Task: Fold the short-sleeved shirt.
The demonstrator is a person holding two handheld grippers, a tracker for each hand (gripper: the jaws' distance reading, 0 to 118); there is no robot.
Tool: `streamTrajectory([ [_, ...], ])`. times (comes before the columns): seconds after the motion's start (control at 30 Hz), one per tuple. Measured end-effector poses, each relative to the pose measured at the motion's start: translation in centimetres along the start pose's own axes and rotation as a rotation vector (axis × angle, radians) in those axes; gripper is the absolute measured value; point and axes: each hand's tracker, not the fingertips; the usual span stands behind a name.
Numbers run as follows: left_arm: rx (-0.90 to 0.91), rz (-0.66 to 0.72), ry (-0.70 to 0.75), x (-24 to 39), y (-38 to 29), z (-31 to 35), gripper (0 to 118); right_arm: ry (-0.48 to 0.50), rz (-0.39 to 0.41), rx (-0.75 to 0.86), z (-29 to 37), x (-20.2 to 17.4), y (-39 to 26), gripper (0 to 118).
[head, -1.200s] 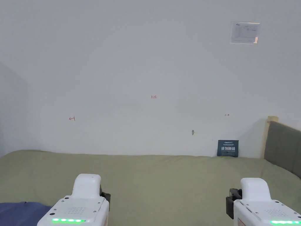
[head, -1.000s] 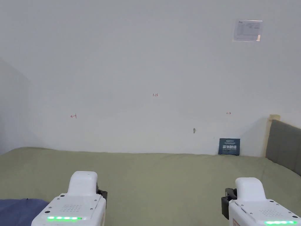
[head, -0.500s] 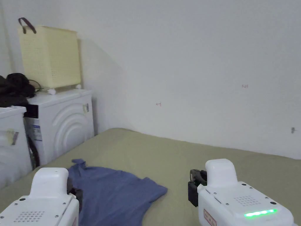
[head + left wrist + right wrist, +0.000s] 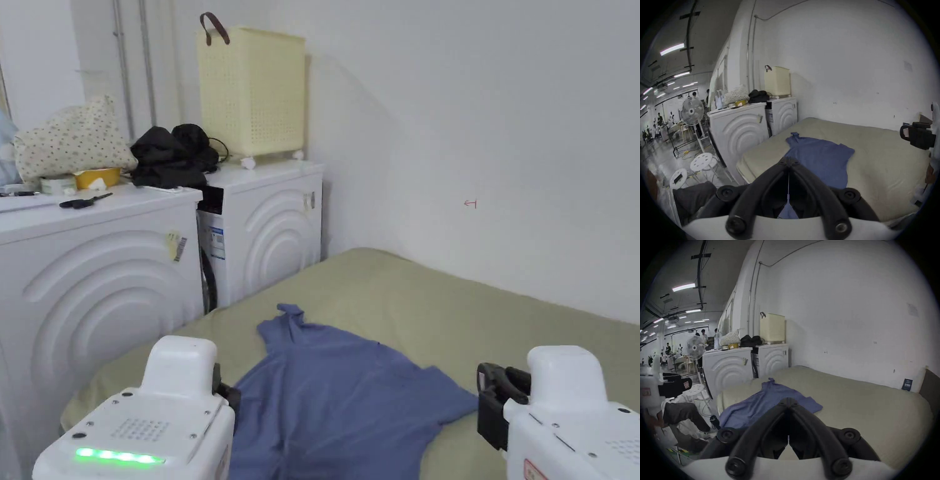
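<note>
Head camera swung left since a second ago: bare wall and sheet then, now blue short-sleeved shirt [image 4: 350, 400] fully in frame, so target located, approach can begin; folding not started. Shirt lying crumpled, unfolded, on green bed sheet [image 4: 400, 294] near the left edge of the bed, at 12 o'clock from left gripper [image 4: 788, 160], at about 11 o'clock from right gripper [image 4: 788, 400]. Both grippers held above the near edge of the bed, apart from the fabric. Left gripper jaws pressed together, nothing between them. Right gripper jaws likewise closed tip to tip, empty. Count: one shirt, two grippers, two white washing machines [image 4: 269, 219] at 10 o'clock beside the bed, one cream laundry basket [image 4: 253, 90] on the farther machine, one black bundle of cloth [image 4: 172, 153] beside it, one standing fan [image 4: 692, 111], two white stools [image 4: 704, 161]. Several people far off in the hall, too small to count. Next, by judgement: open jaws, flatten the shirt first.
</note>
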Motion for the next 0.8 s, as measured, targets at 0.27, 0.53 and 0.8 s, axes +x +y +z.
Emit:
streamTrajectory([
  [0.27, -0.259, -0.069, -0.387, 7.6, 6.8, -17.7, 1, -0.229, 0.039, -0.149, 1.7, 8.4, -2.0, 0],
  [0.53, -0.610, -0.002, -0.754, 17.7, 5.0, -37.9, 113, -0.354, -0.009, -0.363, 3.7, 17.2, -7.9, 0],
  [0.8, -0.853, -0.241, -0.522, 23.2, -5.9, -47.2, 112, -0.427, -0.072, -0.448, 4.9, 22.2, -11.6, 0],
])
